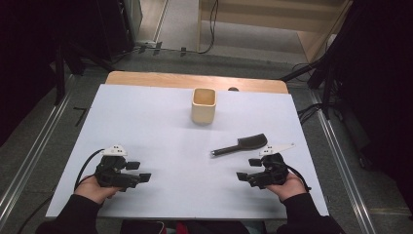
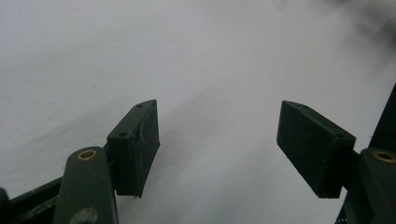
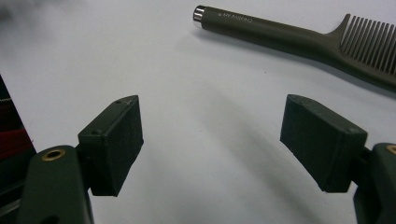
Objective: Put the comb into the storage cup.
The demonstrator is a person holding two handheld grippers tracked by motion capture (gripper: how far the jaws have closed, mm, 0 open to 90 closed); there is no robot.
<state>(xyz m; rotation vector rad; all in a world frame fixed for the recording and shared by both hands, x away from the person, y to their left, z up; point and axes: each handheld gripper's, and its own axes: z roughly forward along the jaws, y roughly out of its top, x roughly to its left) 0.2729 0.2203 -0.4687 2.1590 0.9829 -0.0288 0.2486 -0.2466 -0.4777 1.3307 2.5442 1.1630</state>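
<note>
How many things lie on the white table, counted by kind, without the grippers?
Cup: 1
Comb: 1
Total: 2

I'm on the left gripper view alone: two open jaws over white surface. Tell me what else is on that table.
Observer: A dark comb lies flat right of centre, just beyond the right gripper.
Operator: Give me the state of that gripper.
Observer: Its jaws stand wide apart with nothing between them; the right gripper view has the comb's handle lying past the fingertips, untouched.
Operator: Name anything farther back.
Observer: An upright, pale squarish cup with an open top stands near the far middle of the white sheet, apart from the comb.
</note>
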